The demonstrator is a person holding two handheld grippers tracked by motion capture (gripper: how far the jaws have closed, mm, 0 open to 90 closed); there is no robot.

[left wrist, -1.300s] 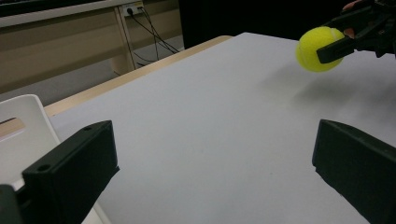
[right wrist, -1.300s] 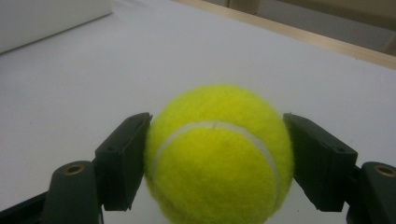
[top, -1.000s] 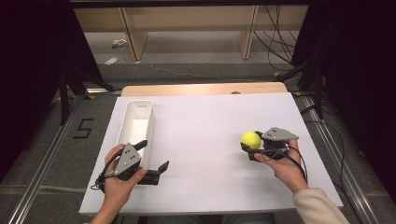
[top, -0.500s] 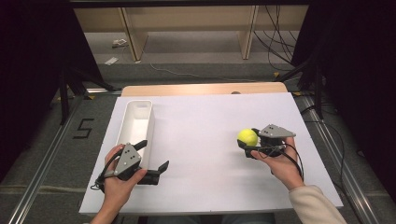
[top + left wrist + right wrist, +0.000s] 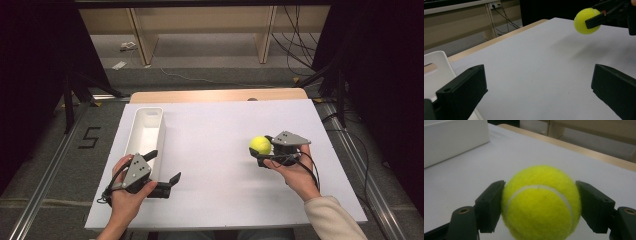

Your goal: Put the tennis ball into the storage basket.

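Right gripper [image 5: 261,152]: clenched on one tennis ball [image 5: 260,145], carried above the right half of the white table [image 5: 215,150]. Left gripper [image 5: 162,175]: jaws apart, empty, beside one white bin [image 5: 145,131].

Risk: the round ball may squirt free (narrow side grip) and roll off.

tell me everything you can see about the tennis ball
The tennis ball is bright yellow-green and fuzzy like felt, with a pale curved seam across its front. It looks whole and round. The right gripper holds it, one black jaw pressed to each side. In the left gripper view it hangs above the white table surface, casting a soft shadow. From above it sits over the table's right half, well apart from the white bin.
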